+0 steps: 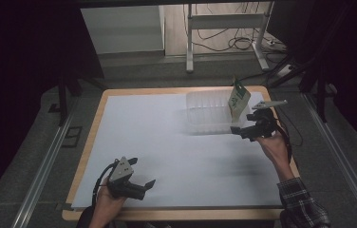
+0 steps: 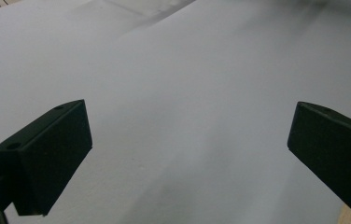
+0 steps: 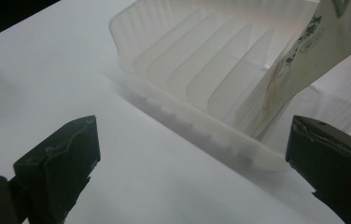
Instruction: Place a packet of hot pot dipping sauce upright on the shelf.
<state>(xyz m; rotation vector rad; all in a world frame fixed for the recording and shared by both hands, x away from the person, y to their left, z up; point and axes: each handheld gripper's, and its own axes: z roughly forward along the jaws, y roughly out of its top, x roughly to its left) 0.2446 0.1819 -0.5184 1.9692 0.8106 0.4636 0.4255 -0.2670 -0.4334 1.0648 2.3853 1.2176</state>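
Right gripper (image 1: 241, 130) wide, empty, beside clear tray (image 1: 205, 114) holding upright packet (image 1: 238, 100); left gripper (image 1: 142, 176) wide.

right gripper (image 3: 192, 163) jaws apart over white sheet (image 3: 47, 88), ribbed clear tray (image 3: 183, 70) holding a leaning printed packet (image 3: 299, 60)

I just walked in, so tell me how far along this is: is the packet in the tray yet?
Looks done: the packet stands upright in the right end of the clear tray. In hand: nothing; the right gripper is open just outside the tray, the left gripper open near the table's front edge. What is left I cannot tell.
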